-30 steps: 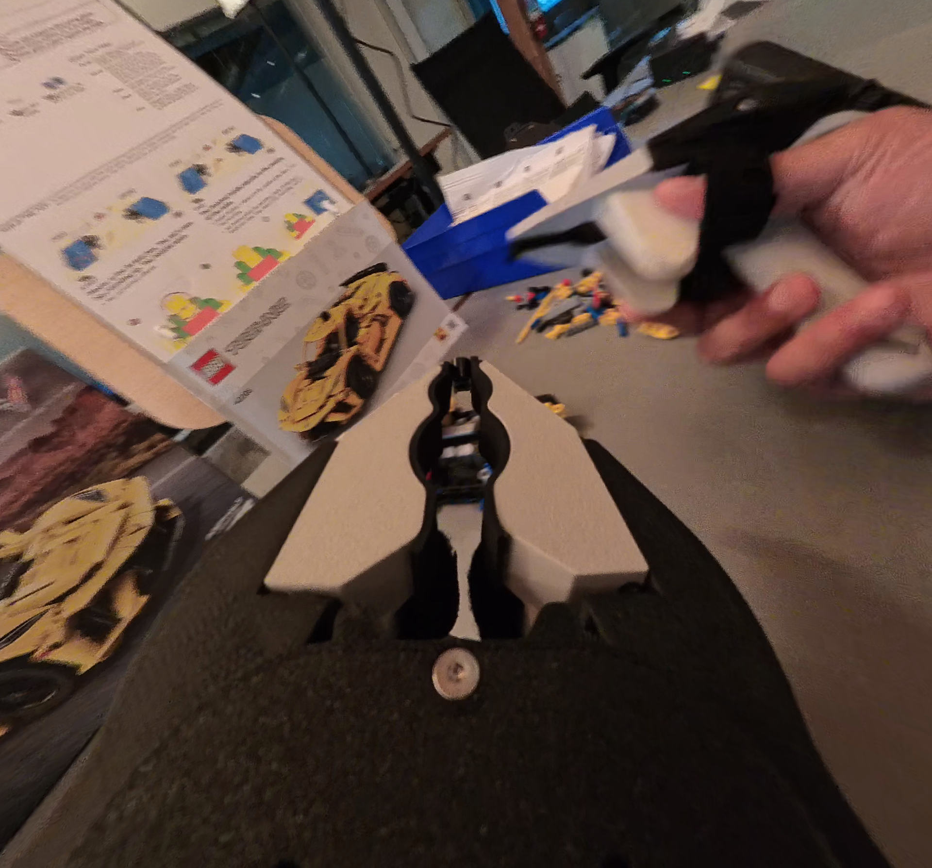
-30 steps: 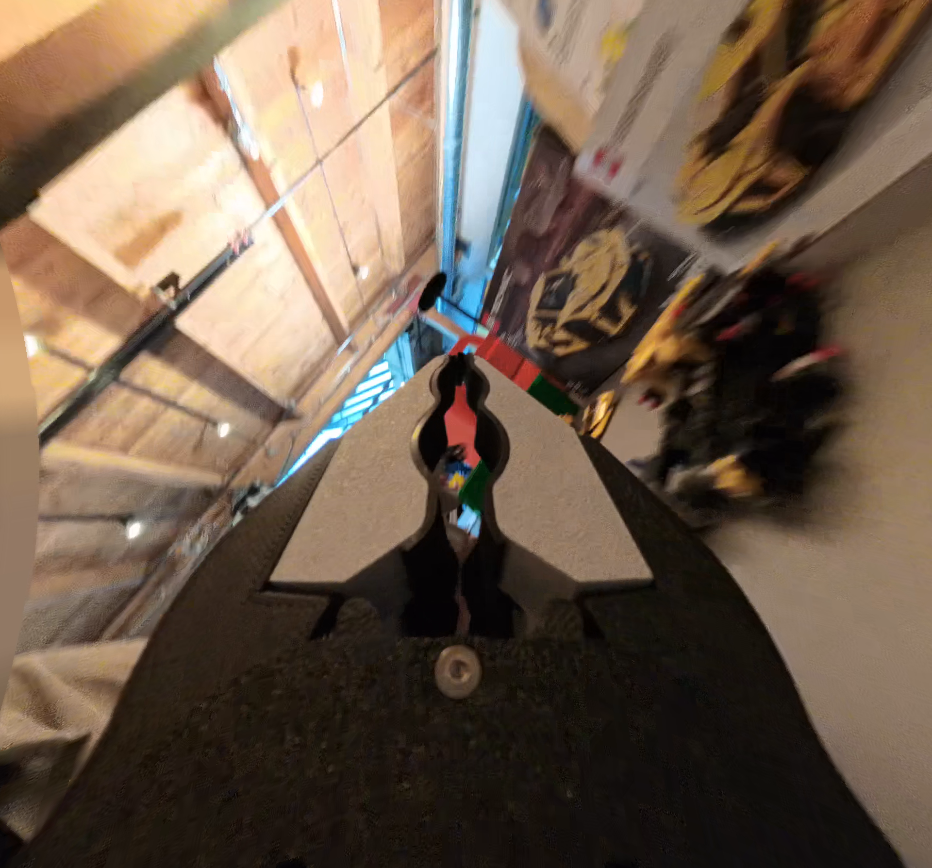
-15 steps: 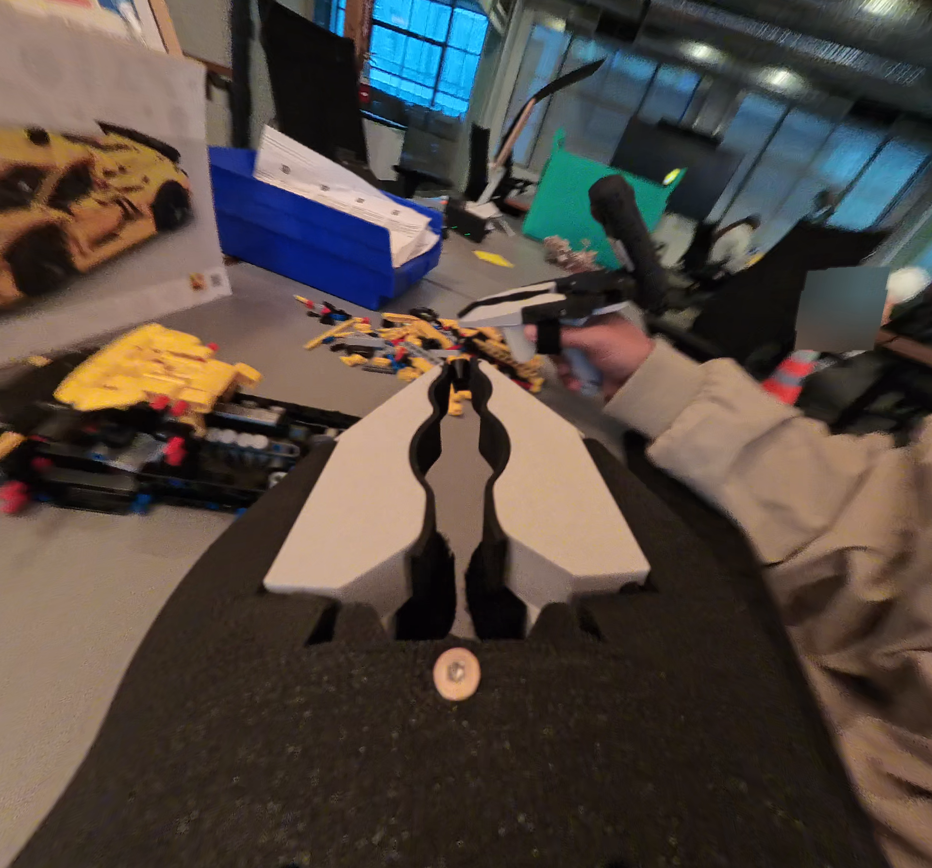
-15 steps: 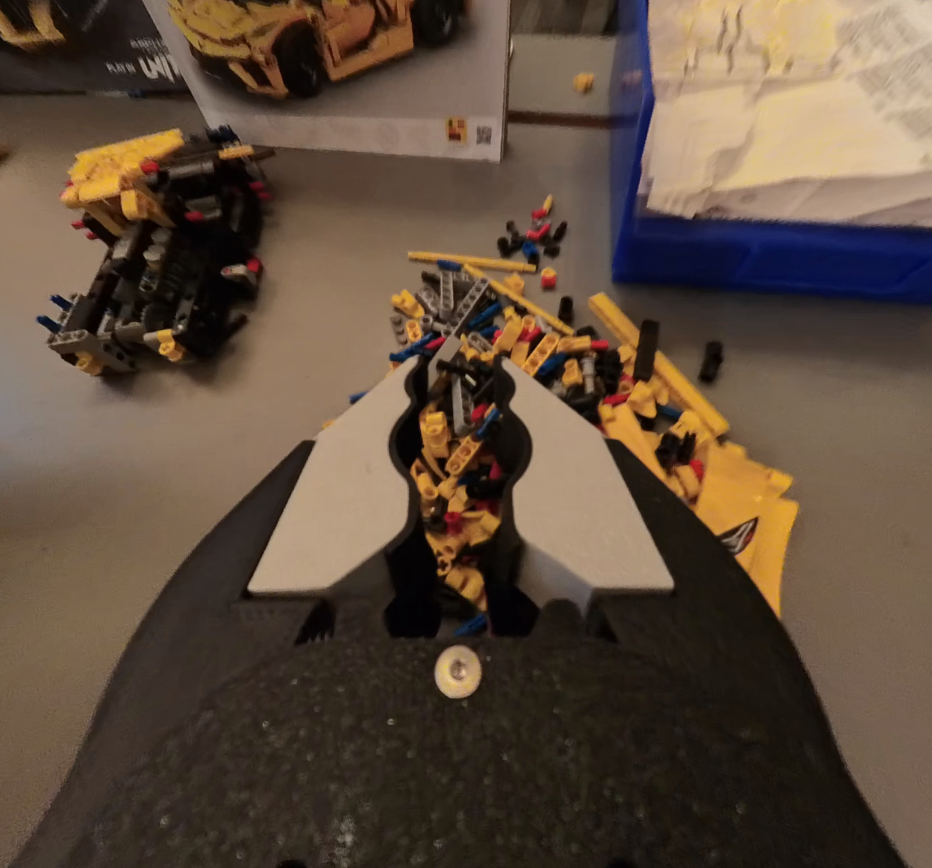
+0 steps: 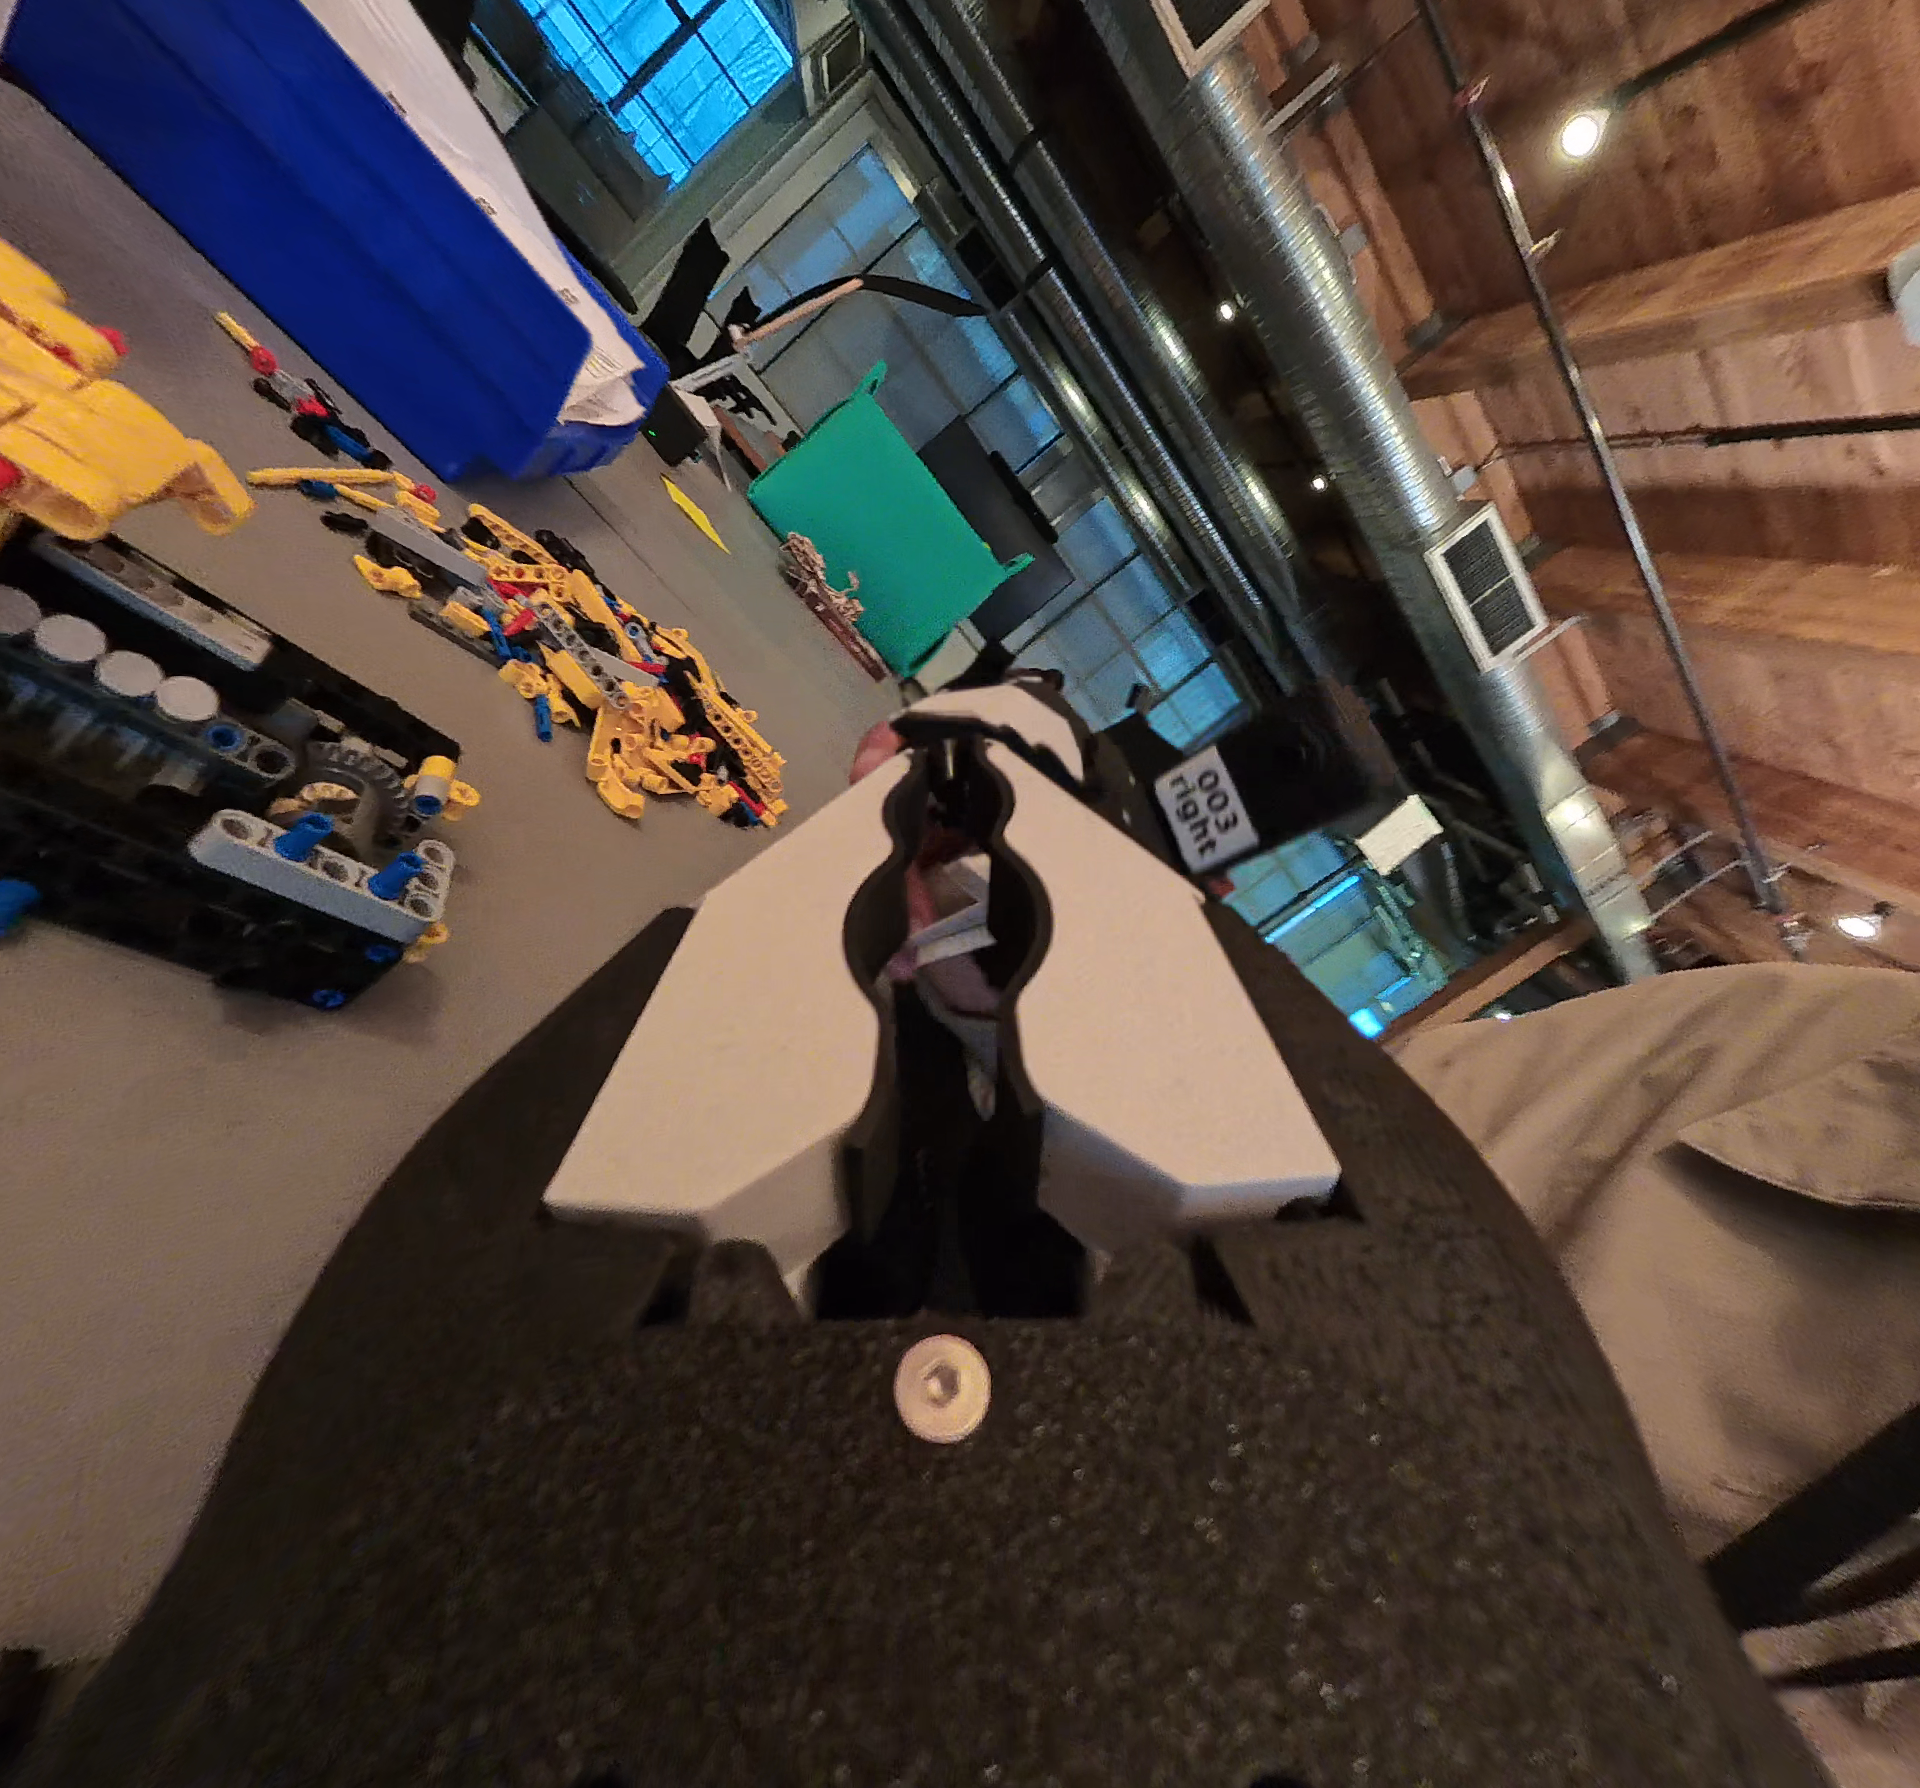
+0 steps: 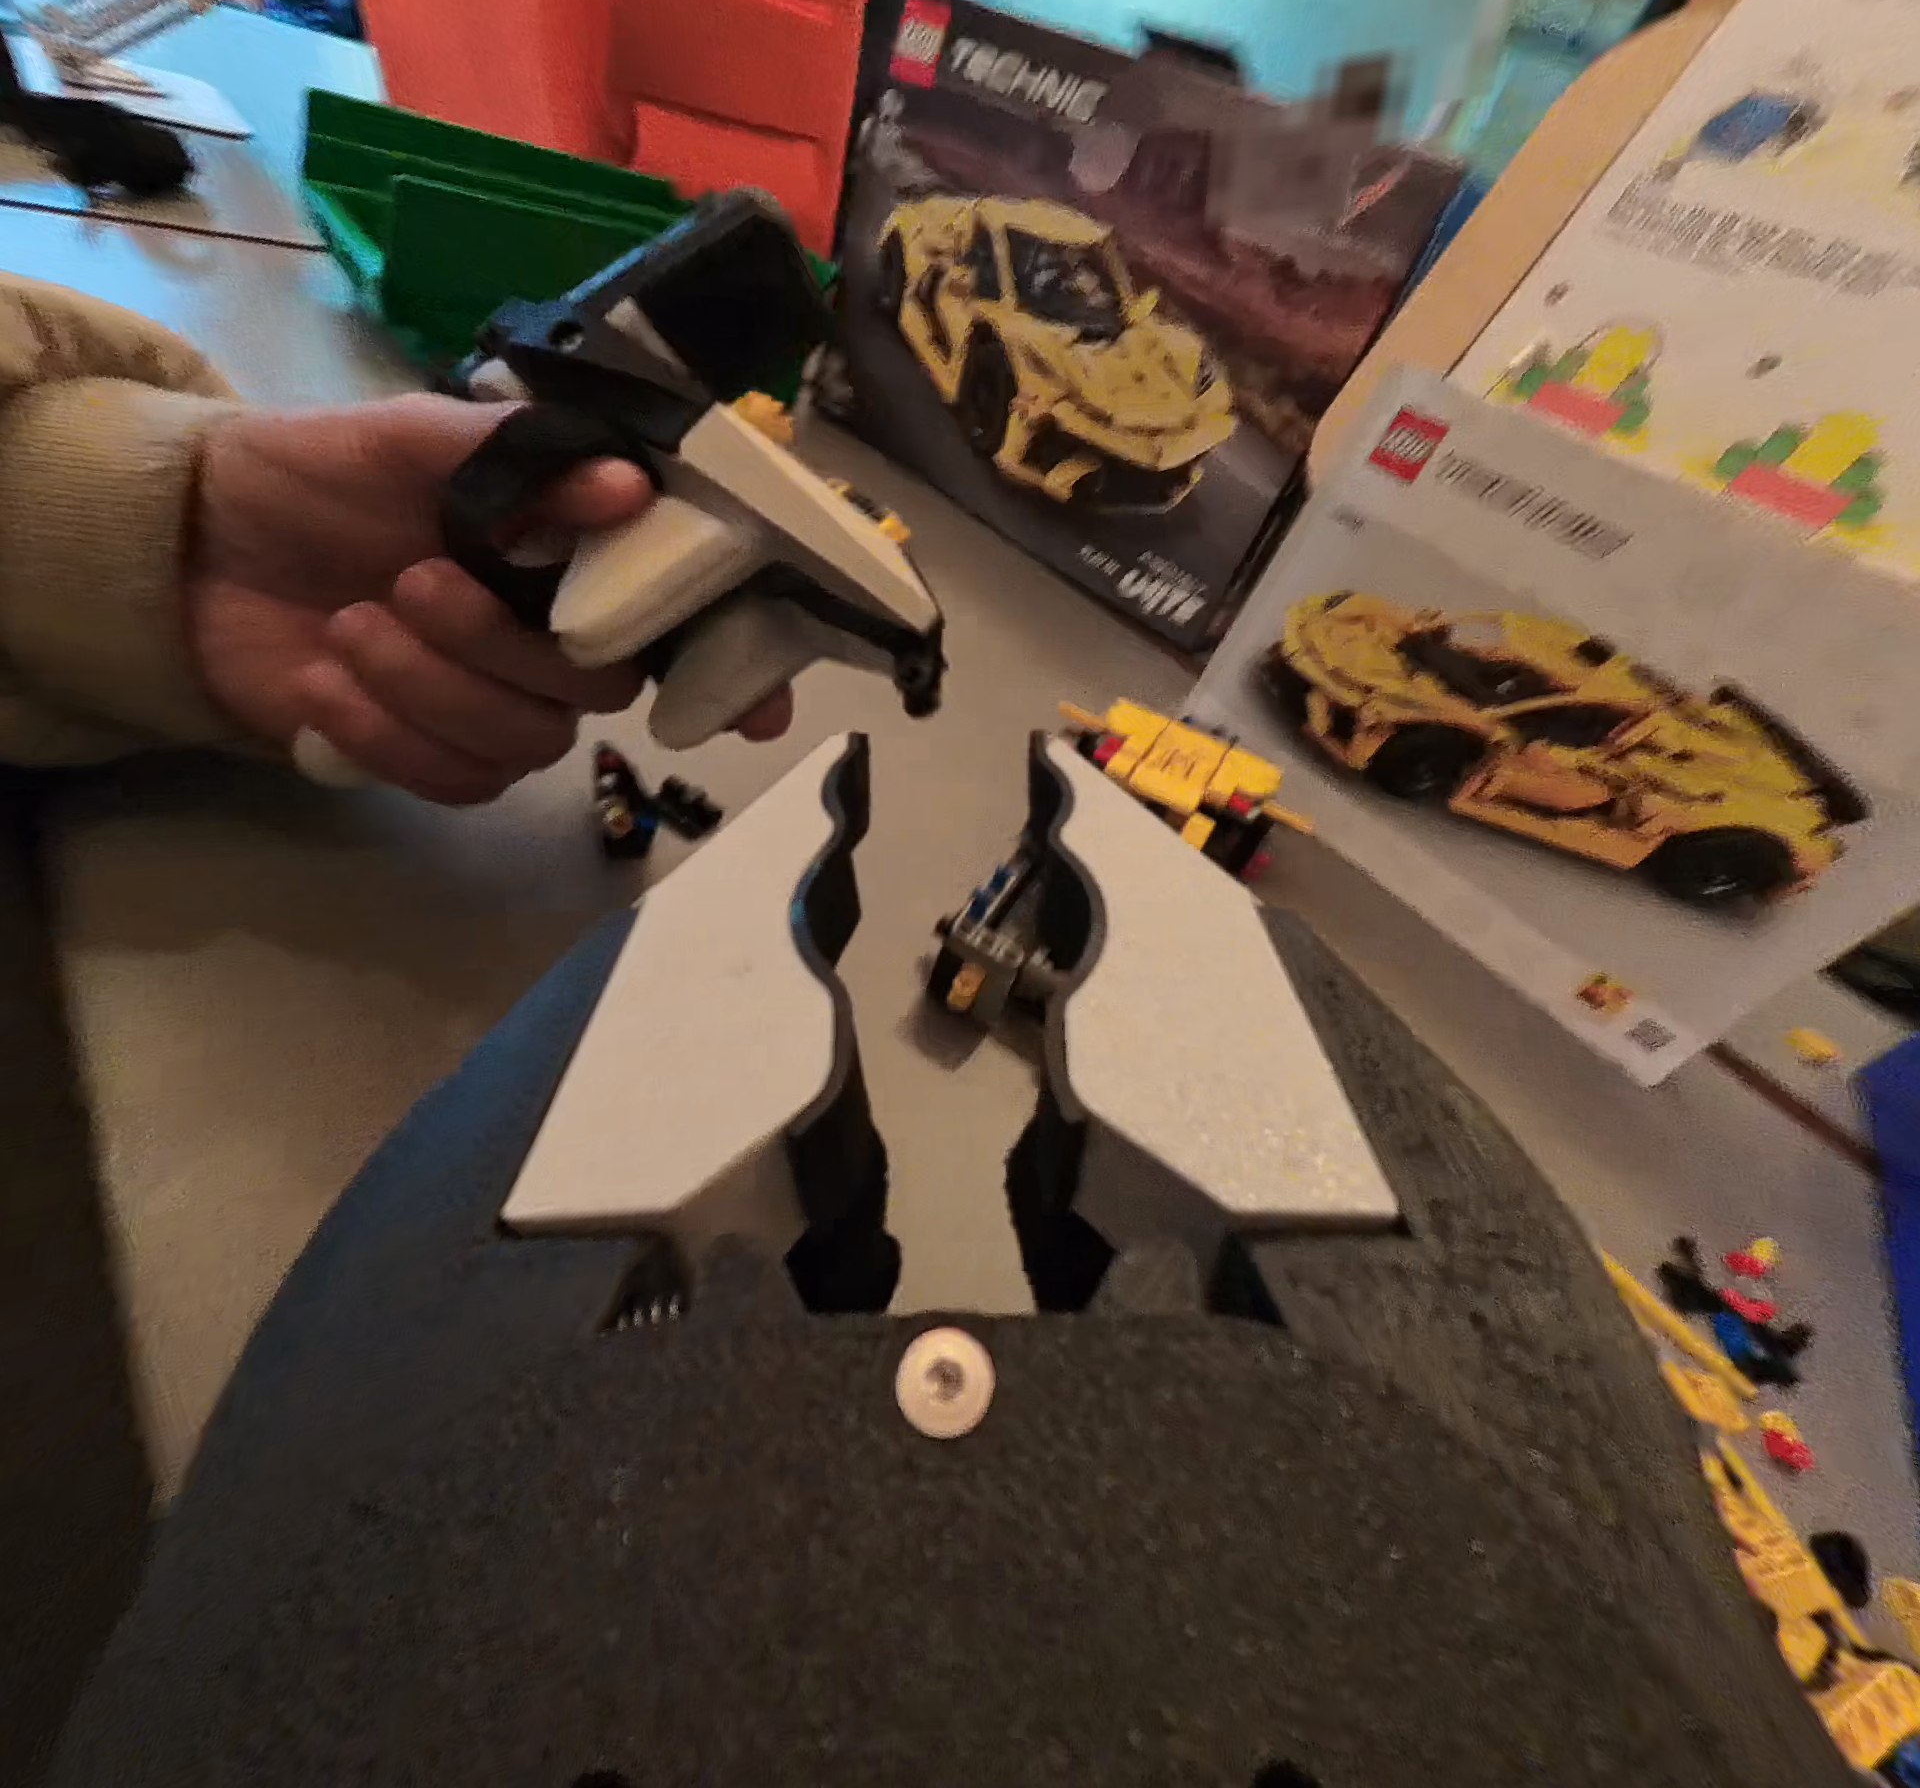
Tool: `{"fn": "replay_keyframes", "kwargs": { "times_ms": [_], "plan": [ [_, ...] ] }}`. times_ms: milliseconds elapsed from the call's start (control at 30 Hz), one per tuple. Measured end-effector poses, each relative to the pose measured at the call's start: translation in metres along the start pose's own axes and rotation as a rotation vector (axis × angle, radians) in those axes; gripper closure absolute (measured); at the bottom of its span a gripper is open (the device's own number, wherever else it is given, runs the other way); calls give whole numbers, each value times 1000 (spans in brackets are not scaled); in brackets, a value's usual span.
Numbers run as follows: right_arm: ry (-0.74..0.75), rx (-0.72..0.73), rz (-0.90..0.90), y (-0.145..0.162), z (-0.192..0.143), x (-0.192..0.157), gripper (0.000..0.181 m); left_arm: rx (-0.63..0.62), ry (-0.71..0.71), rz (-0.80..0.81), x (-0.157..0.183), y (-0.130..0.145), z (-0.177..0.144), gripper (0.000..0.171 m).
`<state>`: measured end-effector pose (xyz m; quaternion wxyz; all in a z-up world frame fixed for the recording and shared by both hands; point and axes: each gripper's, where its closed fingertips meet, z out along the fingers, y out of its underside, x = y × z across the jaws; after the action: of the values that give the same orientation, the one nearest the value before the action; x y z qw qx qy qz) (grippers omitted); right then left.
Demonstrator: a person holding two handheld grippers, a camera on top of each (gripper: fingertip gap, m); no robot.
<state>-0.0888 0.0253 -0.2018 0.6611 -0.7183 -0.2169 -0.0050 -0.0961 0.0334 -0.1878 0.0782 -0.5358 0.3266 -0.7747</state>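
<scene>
- The left claw (image 5: 940,772) is up off the grey table (image 5: 156,1115), tips nearly closed with nothing between them.
- The right claw (image 6: 948,751) gapes wide over the table, holding nothing; a small dark brick assembly (image 6: 987,938) lies between its fingers.
- The loose brick pile (image 5: 613,658) sits near a blue bin (image 5: 312,211).

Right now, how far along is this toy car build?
Done: a black chassis with gears and yellow panels stands partly assembled on the table. In hand: nothing. The right gripper is open over a small grey-black sub-assembly, and the left gripper is shut with nothing visible in it. Left: a sizeable pile of loose pieces lies unused.
</scene>
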Motion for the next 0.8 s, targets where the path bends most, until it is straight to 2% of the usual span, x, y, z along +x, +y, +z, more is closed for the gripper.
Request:
{"fn": "replay_keyframes", "kwargs": {
  "times_ms": [67,133,200,300,467,533,600,633,700,767,800],
  "plan": [
    [83,51,-77,-8,4,-2,158,-2,6,-25,-1,0,-1,165],
    [40,74,-84,-12,6,-13,156,-5,-3,-24,-3,1,-1,165],
    [62,59,-85,-10,7,-10,168,-15,-15,-7,-4,2,0,165],
    [75,36,-104,-5,6,-8,175,-35,-7,14,0,6,2,165],
    [38,1,-93,-1,2,-7,175,-67,-26,51,-2,5,0,163],
    [82,-36,-63,5,-8,15,175,-20,-95,116,-8,-21,-15,137],
    [214,-170,19,32,-29,66,176,-30,-209,225,-20,-46,-42,135],
    [296,-267,83,55,-44,94,175,-81,-294,296,-32,-51,-57,136],
    [462,-471,204,106,-80,138,175,-284,-427,440,-54,-40,-83,138],
    [569,-570,265,137,-105,158,175,-549,-446,493,-66,-7,-104,137],
    [591,-622,290,149,-113,161,175,-639,-427,498,-67,8,-112,137]
  ]
}}
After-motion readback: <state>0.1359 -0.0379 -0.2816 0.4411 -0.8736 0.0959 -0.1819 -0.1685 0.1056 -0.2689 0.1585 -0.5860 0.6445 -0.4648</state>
